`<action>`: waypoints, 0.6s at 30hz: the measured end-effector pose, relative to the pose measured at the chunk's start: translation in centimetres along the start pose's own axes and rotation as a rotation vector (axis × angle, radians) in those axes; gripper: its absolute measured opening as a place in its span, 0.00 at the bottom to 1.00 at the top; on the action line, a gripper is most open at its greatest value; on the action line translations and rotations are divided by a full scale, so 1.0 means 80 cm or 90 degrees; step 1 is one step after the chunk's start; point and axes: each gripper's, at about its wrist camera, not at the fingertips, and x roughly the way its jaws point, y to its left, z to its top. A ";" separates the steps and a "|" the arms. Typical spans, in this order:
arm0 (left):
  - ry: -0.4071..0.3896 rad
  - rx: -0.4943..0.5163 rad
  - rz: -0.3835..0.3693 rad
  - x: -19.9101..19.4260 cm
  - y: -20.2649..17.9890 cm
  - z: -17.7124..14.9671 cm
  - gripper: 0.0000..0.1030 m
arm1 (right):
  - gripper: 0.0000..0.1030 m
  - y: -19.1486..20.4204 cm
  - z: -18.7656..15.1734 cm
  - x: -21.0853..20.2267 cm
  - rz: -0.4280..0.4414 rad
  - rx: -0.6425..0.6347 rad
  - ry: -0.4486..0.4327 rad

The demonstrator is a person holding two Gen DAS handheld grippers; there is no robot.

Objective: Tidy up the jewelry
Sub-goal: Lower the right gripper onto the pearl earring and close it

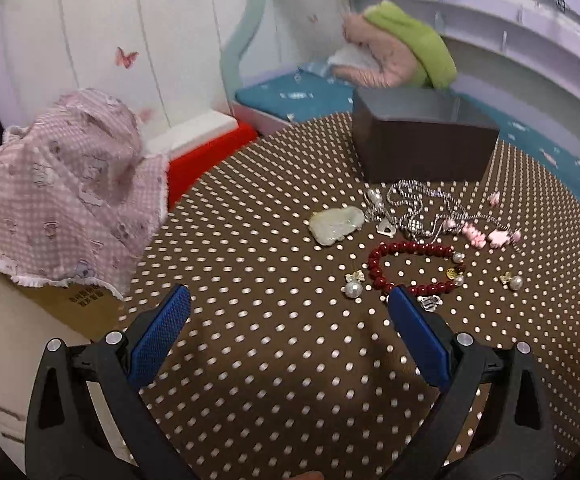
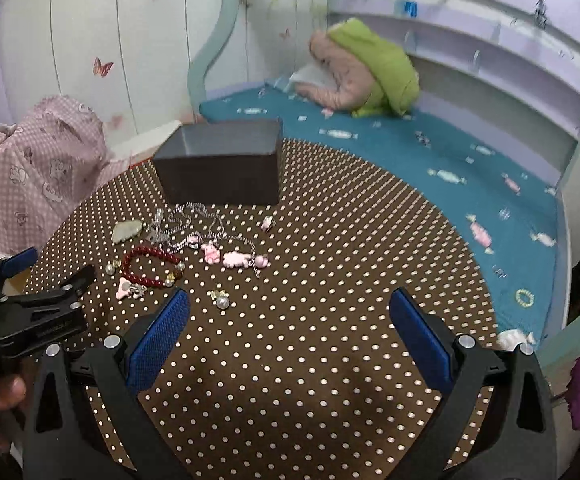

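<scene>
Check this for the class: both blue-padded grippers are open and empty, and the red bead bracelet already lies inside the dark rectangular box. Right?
Not quite. The red bead bracelet lies on the brown polka-dot tablecloth, in front of the dark rectangular box, as the left wrist view shows. The left gripper and right gripper are open and empty.

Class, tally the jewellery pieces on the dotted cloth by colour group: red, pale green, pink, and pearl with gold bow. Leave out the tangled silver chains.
Red: 1, the red bead bracelet
Pale green: 1, the jade pendant
Pink: 1, the pink charm bracelet; smaller pink bits unclear
Pearl with gold bow: 2, pearl earrings
Total: 5
</scene>
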 end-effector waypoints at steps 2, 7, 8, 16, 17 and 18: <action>0.016 0.005 -0.004 0.014 -0.002 0.002 0.95 | 0.93 -0.002 0.000 0.012 0.009 0.002 0.016; 0.052 0.002 -0.021 0.042 -0.002 0.002 0.95 | 0.93 -0.002 0.000 0.040 0.031 0.001 0.055; 0.054 -0.002 -0.026 0.045 0.000 0.002 0.95 | 0.93 -0.001 0.001 0.044 0.035 -0.001 0.060; 0.059 -0.019 -0.076 0.055 0.013 0.003 0.84 | 0.86 0.010 0.001 0.073 0.067 -0.025 0.101; 0.056 -0.013 -0.078 0.058 0.014 0.005 0.79 | 0.81 0.011 0.000 0.075 0.072 -0.028 0.106; 0.054 -0.008 -0.083 0.057 0.011 0.006 0.76 | 0.79 0.013 -0.001 0.078 0.078 -0.033 0.110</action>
